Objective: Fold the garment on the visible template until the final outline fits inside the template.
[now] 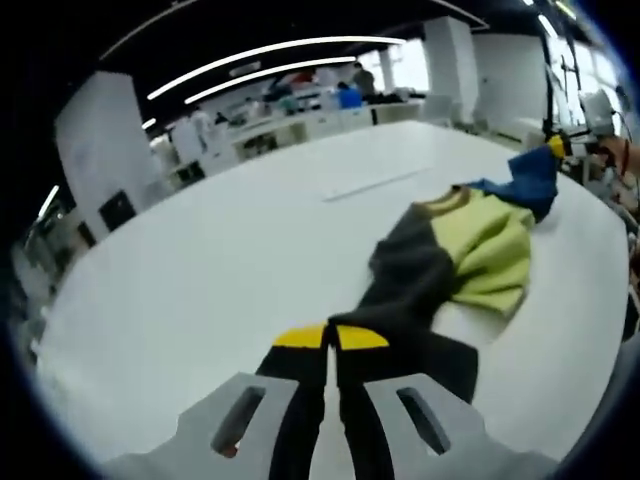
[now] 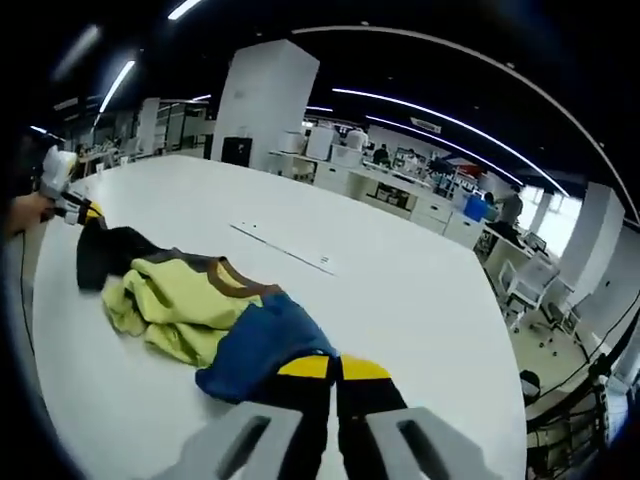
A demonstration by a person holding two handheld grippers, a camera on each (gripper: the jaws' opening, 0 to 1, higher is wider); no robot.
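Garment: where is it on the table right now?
The garment lies bunched on the white table, stretched between both grippers: the left hand-held gripper pinches its dark end, the right hand-held gripper its blue end.

The big white worktop (image 1: 220, 260) has lots of free room all around. Just the bunched-up garment (image 2: 200, 310) lies in the way, near one edge.

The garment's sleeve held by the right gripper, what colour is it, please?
Blue sleeve, best in the right gripper view.
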